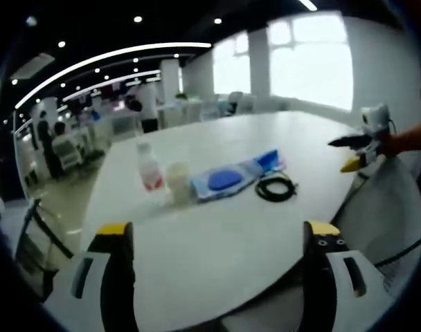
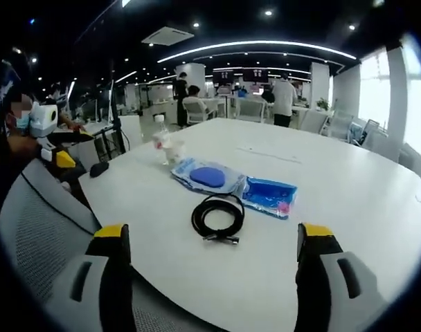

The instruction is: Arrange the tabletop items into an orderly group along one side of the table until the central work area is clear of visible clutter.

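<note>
Right gripper view: coiled black cable (image 2: 218,217) lies just ahead of the spread, empty right tool (image 2: 214,252).

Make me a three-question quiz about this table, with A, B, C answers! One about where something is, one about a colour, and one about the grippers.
1. Where does the black cable lie?
A. Coiled on the white table, in front of the blue packets
B. Hanging off a chair
C. Held in a gripper

2. What colour is the round pad inside the clear packet?
A. Red
B. Blue
C. Green

3. How are the right gripper and left gripper now?
A. Both shut on the bottle
B. One holds the cable
C. Both open and holding nothing

Answers:
1. A, the right gripper view shows the cable looped flat on the tabletop beside the packets.
2. B, the pad looks blue in both views.
3. C, each view shows its two yellow-tipped jaws wide apart with only table between them; the bottle stands untouched.
</note>
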A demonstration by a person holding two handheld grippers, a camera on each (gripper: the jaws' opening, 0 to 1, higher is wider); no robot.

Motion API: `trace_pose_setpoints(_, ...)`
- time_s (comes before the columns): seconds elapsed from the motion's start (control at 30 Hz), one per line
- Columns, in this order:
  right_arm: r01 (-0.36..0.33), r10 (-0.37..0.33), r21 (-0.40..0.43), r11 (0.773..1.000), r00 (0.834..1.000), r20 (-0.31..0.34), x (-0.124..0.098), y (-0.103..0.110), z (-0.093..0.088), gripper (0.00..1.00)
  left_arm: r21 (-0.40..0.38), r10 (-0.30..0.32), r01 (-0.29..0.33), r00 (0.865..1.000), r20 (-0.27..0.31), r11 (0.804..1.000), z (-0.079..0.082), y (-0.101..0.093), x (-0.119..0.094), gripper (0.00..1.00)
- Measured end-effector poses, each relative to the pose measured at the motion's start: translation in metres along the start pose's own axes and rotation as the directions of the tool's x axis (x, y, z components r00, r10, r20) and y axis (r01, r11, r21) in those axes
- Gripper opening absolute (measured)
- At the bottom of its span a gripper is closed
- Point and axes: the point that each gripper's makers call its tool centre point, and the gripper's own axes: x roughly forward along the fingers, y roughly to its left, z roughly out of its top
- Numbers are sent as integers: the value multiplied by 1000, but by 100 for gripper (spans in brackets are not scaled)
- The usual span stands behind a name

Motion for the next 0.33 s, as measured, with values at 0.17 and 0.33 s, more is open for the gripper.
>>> trace_pose_setpoints(0.17,3,-3,-6,1000,1000,-11,-4,2,-5,100,1,5,-5,1000,11,1000,-3,-3,-7,99)
trace_pose_setpoints(0.33,15,-14,8,1000,1000,-2,-11,1,-7,100,-12,21,-21,1000,12,1000,-7,-3,-13,99)
